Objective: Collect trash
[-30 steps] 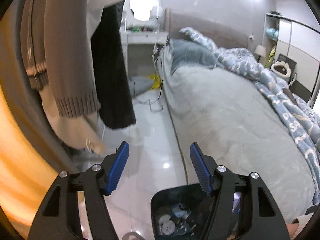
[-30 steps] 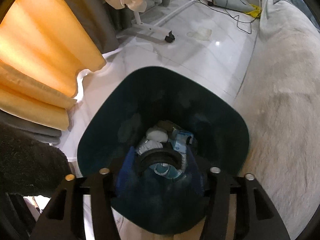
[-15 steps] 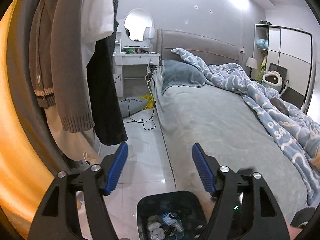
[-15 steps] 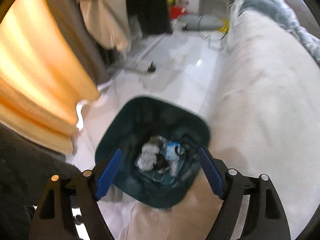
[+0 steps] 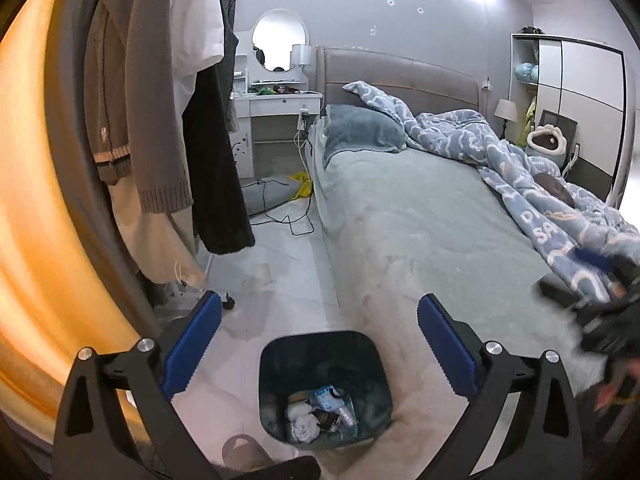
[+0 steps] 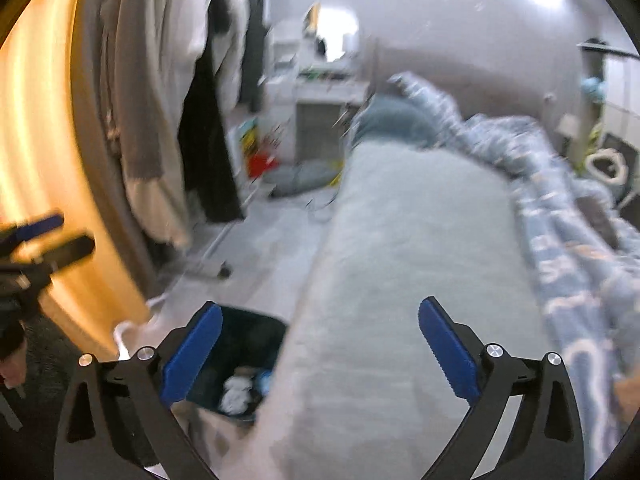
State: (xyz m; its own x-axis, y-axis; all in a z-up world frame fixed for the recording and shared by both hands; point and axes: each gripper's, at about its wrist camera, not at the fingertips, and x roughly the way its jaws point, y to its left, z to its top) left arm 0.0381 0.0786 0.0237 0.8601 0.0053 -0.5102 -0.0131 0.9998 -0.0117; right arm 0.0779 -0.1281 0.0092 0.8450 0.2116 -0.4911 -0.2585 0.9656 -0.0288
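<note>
A dark teal trash bin (image 5: 276, 364) stands on the white floor beside the bed, holding crumpled white tissues (image 5: 302, 424) and a small blue-white wrapper (image 5: 330, 394). My left gripper (image 5: 318, 344) is open and empty, high above the bin. My right gripper (image 6: 318, 346) is open and empty, raised above the bed edge; the bin (image 6: 256, 336) shows at its lower left. The right wrist view is blurred. The right gripper also shows at the right edge of the left wrist view (image 5: 600, 300).
A grey-sheeted bed (image 5: 420, 216) with a blue patterned duvet (image 5: 520, 172) fills the right. Hanging clothes (image 5: 160, 120) and an orange curtain (image 5: 36, 240) are on the left. Cables (image 5: 296, 224) lie on the floor near a white dresser (image 5: 276, 116).
Both grippers have risen and tilted up from the bin. The right gripper, which was down inside the bin with its jaws close together, has opened and moved right, over the bed edge.
</note>
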